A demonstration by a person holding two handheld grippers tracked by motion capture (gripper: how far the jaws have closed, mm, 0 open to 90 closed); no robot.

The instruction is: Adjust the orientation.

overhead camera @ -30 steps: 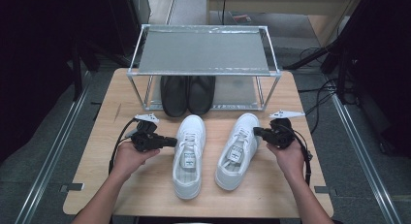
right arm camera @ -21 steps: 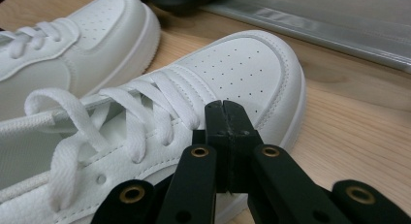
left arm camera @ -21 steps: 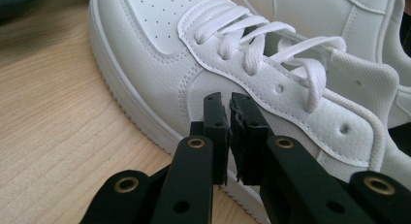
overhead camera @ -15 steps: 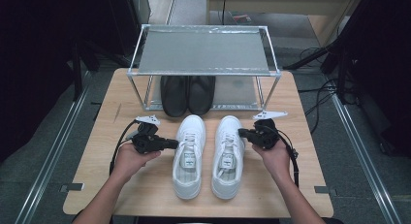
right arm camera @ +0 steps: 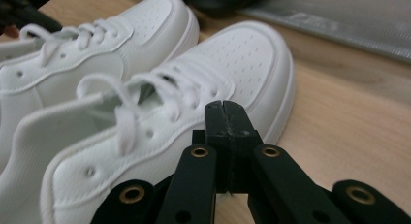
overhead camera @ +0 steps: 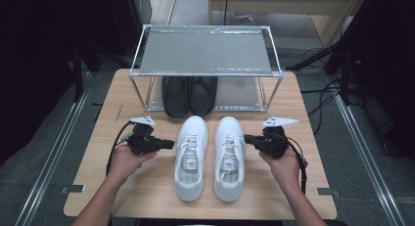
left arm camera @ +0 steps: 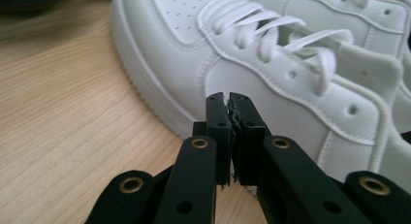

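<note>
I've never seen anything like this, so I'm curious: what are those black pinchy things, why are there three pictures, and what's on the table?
Those are hand-held grippers, like tongs. A person holds the left gripper and the right gripper, one in each hand. One picture looks down from above. The other two come from small cameras riding on each gripper, looking along its black jaws. On the wooden table lie two white sneakers, the left sneaker and the right sneaker. Behind them stands a metal rack with black shoes underneath. Both grippers are shut and hold nothing; each sits beside a sneaker.
</note>
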